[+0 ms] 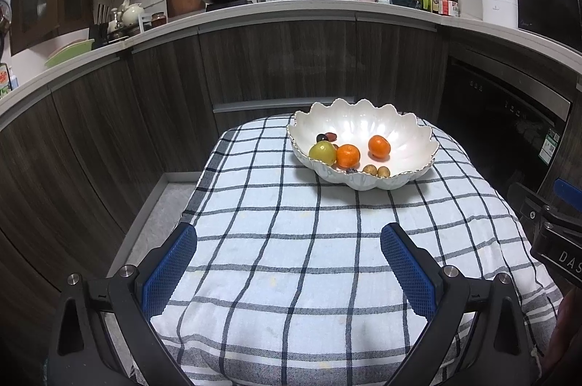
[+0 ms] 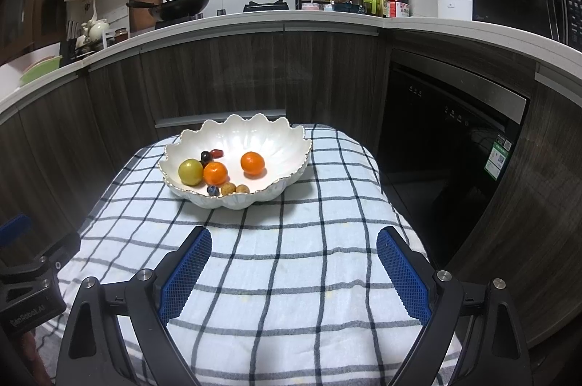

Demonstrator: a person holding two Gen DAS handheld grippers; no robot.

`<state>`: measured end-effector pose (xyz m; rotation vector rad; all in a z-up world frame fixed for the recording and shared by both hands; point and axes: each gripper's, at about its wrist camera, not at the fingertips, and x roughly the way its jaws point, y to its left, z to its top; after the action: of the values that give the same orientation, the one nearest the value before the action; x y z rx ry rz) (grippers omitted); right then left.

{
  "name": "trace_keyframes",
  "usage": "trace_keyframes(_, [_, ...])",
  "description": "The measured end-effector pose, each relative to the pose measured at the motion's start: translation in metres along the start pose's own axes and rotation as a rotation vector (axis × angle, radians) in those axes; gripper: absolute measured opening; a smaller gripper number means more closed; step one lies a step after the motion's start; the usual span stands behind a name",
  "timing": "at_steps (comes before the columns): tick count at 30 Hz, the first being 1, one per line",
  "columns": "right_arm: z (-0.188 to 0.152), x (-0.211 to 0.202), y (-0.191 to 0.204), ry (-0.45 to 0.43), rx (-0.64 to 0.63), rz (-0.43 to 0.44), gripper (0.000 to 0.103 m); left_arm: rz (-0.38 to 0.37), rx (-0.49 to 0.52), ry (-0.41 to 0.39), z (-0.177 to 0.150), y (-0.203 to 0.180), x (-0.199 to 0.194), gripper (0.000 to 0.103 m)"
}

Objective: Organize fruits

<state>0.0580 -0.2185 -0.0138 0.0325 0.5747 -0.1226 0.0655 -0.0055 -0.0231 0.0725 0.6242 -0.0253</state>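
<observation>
A white scalloped bowl (image 1: 407,135) (image 2: 276,142) stands at the far end of a checked cloth. Inside lie two oranges (image 1: 379,146) (image 2: 252,163), a yellow-green fruit (image 1: 322,152) (image 2: 190,171), small brown round fruits (image 1: 377,171) (image 2: 235,189) and dark red and purple small fruits (image 1: 326,136) (image 2: 211,154). My left gripper (image 1: 289,242) hovers open over the near cloth, nothing between its blue pads. My right gripper (image 2: 294,245) is likewise open and empty, well short of the bowl.
The checked cloth (image 1: 291,240) (image 2: 291,258) covers a small table in front of dark wood cabinets (image 1: 276,58). A black oven (image 2: 447,138) is to the right. The other gripper's body shows at each frame's edge (image 1: 553,233) (image 2: 32,280). Floor (image 1: 145,233) lies left of the table.
</observation>
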Motion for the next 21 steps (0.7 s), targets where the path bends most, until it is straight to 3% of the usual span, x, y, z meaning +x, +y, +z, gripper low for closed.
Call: trace_keyframes(21, [-0.0019,0.0041,0.0004,0.014,0.006,-0.002,0.093,-0.018,-0.001,0.021,-0.0014,-0.0014,0.0047,0.103])
